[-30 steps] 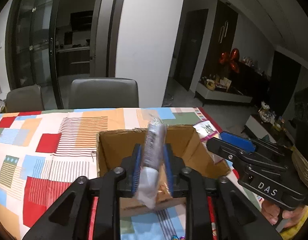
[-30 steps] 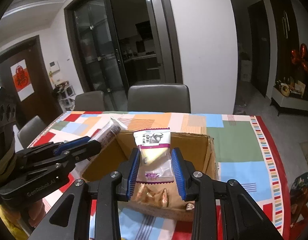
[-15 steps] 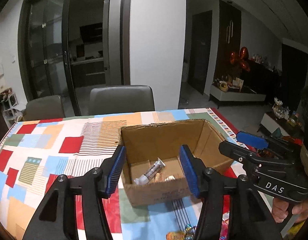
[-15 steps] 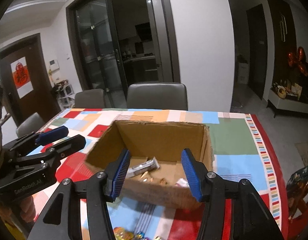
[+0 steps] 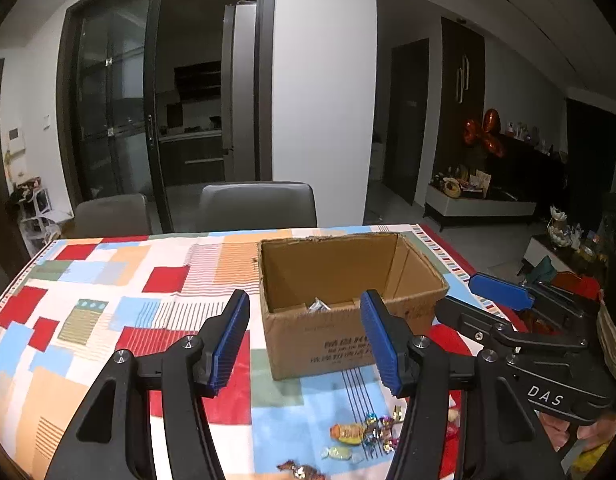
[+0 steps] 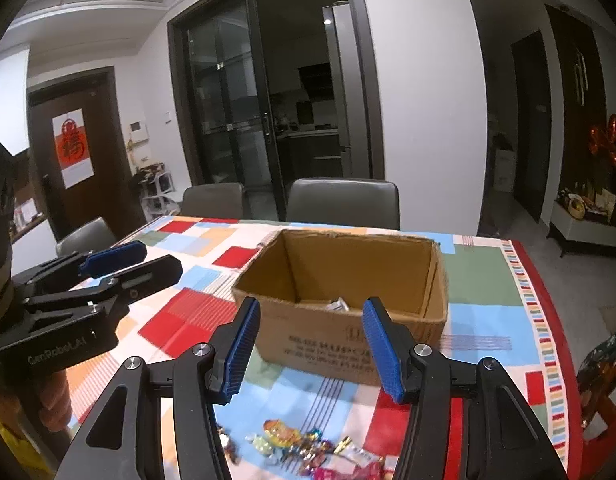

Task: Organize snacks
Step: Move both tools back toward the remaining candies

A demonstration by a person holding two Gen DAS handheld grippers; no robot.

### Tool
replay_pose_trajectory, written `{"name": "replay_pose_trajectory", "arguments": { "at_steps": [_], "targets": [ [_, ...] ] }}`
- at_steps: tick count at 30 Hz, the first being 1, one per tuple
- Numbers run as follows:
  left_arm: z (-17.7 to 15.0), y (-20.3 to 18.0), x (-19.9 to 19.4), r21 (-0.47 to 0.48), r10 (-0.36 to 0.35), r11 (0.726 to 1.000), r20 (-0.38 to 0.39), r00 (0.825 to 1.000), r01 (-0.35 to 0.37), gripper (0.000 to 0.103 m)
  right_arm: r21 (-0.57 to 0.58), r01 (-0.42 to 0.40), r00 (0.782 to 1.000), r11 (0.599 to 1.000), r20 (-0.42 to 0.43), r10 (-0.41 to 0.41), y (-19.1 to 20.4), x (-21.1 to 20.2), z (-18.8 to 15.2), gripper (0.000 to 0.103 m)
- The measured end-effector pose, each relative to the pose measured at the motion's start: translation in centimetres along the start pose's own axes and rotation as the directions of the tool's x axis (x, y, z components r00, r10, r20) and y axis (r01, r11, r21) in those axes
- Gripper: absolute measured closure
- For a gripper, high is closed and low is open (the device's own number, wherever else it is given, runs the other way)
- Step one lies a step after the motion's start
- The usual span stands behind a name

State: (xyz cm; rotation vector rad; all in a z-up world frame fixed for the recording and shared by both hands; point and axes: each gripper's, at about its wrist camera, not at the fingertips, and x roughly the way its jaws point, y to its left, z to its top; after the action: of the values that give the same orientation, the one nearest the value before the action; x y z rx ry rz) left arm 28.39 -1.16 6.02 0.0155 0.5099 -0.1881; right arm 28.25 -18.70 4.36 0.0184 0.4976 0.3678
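An open cardboard box (image 5: pixel 339 344) stands on the patchwork tablecloth; it also shows in the right wrist view (image 6: pixel 327 348). A silvery snack packet (image 5: pixel 317 305) lies inside it, seen too in the right wrist view (image 6: pixel 339 305). My left gripper (image 5: pixel 306 340) is open and empty, in front of the box. My right gripper (image 6: pixel 309 346) is open and empty, also in front of the box. Loose wrapped candies (image 5: pixel 365 434) lie on the cloth near the front edge, and in the right wrist view (image 6: pixel 304 446) below my fingers.
Each gripper shows in the other's view: the right gripper (image 5: pixel 503 304) beside the box's right, the left gripper (image 6: pixel 108 268) to its left. Grey chairs (image 5: pixel 258 206) stand behind the table (image 6: pixel 487 280). The table's right edge with its striped border (image 6: pixel 535 308) is close to the box.
Both grippers let go of their snack packets into the box, opened, and drew back toward the table's front, so the box now looks smaller and the candies came into view.
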Motion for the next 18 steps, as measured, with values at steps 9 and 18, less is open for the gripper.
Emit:
{"name": "replay_pose_trajectory", "arguments": {
  "at_steps": [9, 18],
  "targets": [
    [-3.2, 0.2, -2.4, -0.024, 0.038, 0.999, 0.01, 0.999, -0.037, 0.046, 0.018, 0.003, 1.0, 1.0, -0.015, -0.003, 0.5, -1.1, -3.1, 0.049],
    [-7.4, -0.1, -2.7, -0.049, 0.029, 0.998, -0.06, 0.998, -0.032, 0.046, 0.026, 0.008, 0.998, 1.0, -0.065, -0.007, 0.8, -1.4, -6.8, 0.049]
  ]
}}
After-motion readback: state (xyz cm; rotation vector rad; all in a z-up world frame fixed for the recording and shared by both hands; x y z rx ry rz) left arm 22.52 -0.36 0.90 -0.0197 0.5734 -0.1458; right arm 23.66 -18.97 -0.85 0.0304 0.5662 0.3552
